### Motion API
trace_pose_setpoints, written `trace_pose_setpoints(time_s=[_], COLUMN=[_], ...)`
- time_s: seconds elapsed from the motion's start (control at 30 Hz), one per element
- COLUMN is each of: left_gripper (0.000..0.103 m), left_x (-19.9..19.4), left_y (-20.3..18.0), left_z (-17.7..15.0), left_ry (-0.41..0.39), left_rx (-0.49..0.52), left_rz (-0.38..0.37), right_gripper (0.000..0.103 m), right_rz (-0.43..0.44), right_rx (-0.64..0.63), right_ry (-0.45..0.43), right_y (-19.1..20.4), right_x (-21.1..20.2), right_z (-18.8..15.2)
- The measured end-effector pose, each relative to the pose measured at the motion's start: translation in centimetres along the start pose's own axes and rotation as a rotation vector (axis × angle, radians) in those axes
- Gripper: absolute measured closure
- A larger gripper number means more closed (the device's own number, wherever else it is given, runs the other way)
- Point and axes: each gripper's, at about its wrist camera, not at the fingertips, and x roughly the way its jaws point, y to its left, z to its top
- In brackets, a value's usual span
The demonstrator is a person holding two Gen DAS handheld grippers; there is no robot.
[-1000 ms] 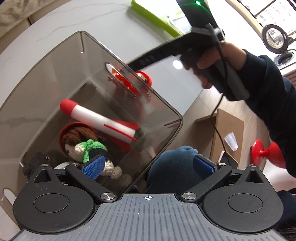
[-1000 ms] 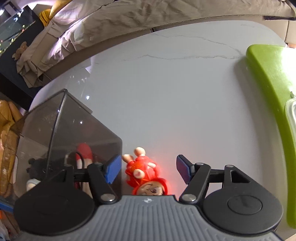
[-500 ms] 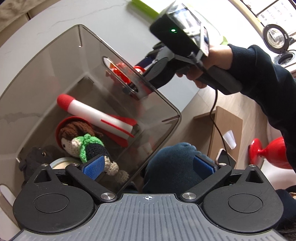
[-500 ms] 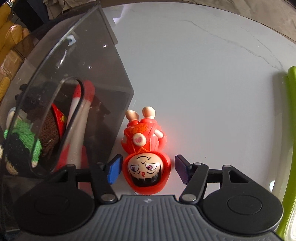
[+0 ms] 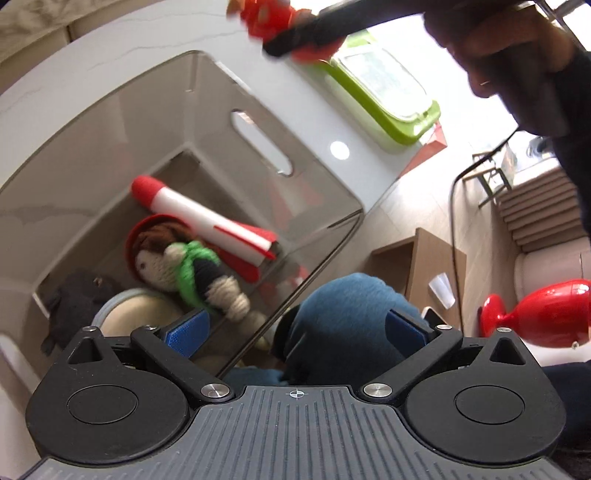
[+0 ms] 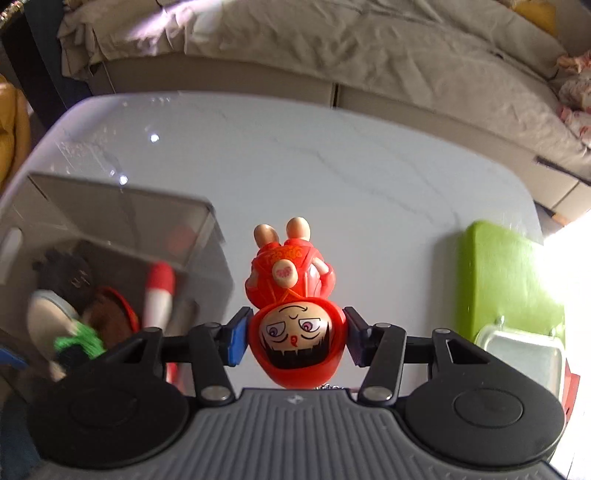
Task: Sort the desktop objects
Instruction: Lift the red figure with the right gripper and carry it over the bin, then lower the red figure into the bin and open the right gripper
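My right gripper (image 6: pixel 295 341) is shut on the head of a red toy figure (image 6: pixel 291 291), which hangs feet-away above the white table (image 6: pixel 351 177). The figure also shows blurred at the top of the left wrist view (image 5: pixel 266 14). A clear grey bin (image 5: pixel 207 99) holds a red-and-white rocket (image 5: pixel 207 218), a knitted doll (image 5: pixel 192 273), a black plush (image 5: pixel 74 302) and a round tin (image 5: pixel 140 317). The bin shows at the left in the right wrist view (image 6: pixel 110 221). My left gripper (image 5: pixel 295 328) is open, straddling the bin's near wall without gripping it.
A green tray (image 6: pixel 506 280) with a clear lidded box (image 6: pixel 524 354) sits at the table's right side. A red stool (image 5: pixel 543 314) and a wooden side table (image 5: pixel 421 262) stand on the floor beyond the table edge. A sofa (image 6: pixel 332 44) lies behind the table.
My right gripper has shut on the red figure's head and lifted it off the table, up above the bin's level. The left gripper has stayed open at the bin.
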Motion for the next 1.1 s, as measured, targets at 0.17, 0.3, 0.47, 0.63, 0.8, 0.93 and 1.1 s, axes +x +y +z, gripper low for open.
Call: trace_pose_setpoints(time_s=[0.17, 0.3, 0.47, 0.63, 0.8, 0.93, 1.1], left_gripper=[0.000, 0.000, 0.000, 0.000, 0.000, 0.000, 0.000], left_x=[-2.4, -3.6, -4.0, -4.5, -4.2, -3.9, -3.6], left_y=[3.6, 6.2, 8.3, 9.2, 9.3, 9.0, 8.4], left_z=[-2.9, -5.6, -7.5, -7.8, -7.3, -7.0, -6.7], left_ry=[-0.057, -0.090, -0.110, -0.137, -0.133, -0.127, -0.121], left_rx=[-0.100, -0.176, -0.224, -0.235, -0.219, -0.209, -0.199], left_rz=[-0.006, 0.010, -0.012, -0.024, -0.029, -0.026, -0.022], right_gripper=[0.048, 0.048, 0.048, 0.048, 0.048, 0.048, 0.048], right_rz=[0.104, 0.172, 0.207, 0.123, 0.078, 0.080, 0.084], right_rx=[-0.129, -0.207, -0.289, -0.376, -0.363, -0.341, -0.305], right_ry=[-0.024, 0.067, 0.233, 0.335, 0.365, 0.373, 0.377], right_y=[8.0, 14.6, 20.5, 22.6, 21.7, 20.9, 20.0], right_x=[-2.8, 1.3, 8.2, 13.4, 15.5, 16.1, 16.0], right_z=[4.0, 4.5, 3.4, 2.5, 3.0, 3.2, 3.2])
